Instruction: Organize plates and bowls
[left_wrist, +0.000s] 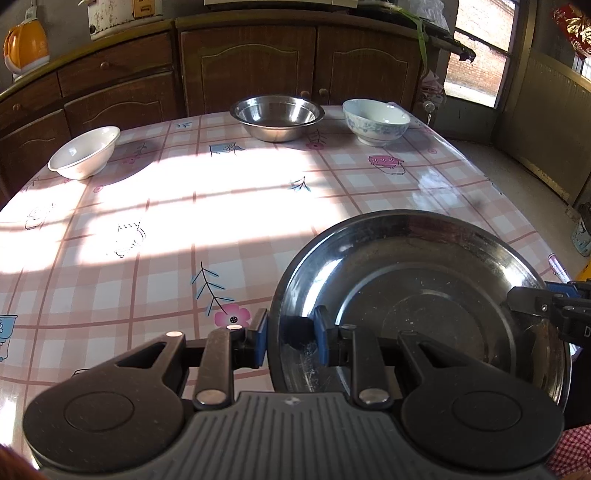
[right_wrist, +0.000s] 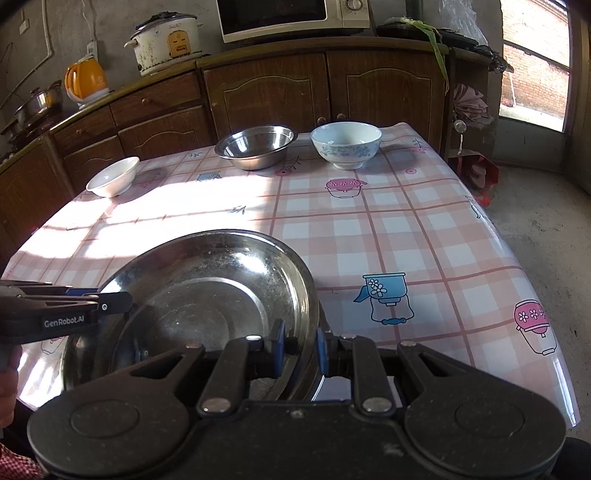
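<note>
A wide steel plate (left_wrist: 417, 302) sits at the table's near edge; it also shows in the right wrist view (right_wrist: 207, 295). My left gripper (left_wrist: 291, 336) is shut on the steel plate's left rim. My right gripper (right_wrist: 299, 349) is shut on its right rim; that gripper shows at the right of the left wrist view (left_wrist: 517, 299). At the far side stand a white bowl (left_wrist: 85, 151), a steel bowl (left_wrist: 277, 116) and a blue-patterned bowl (left_wrist: 376, 120). The same three show in the right wrist view: white bowl (right_wrist: 112, 181), steel bowl (right_wrist: 255, 146), patterned bowl (right_wrist: 345, 144).
The table has a pink plaid cloth (right_wrist: 406, 229). Brown cabinets (right_wrist: 280, 92) stand behind it, with a rice cooker (right_wrist: 166, 40), an orange kettle (right_wrist: 86, 79) and a microwave (right_wrist: 291, 16) on top. The table's right edge drops to a concrete floor (right_wrist: 546, 229).
</note>
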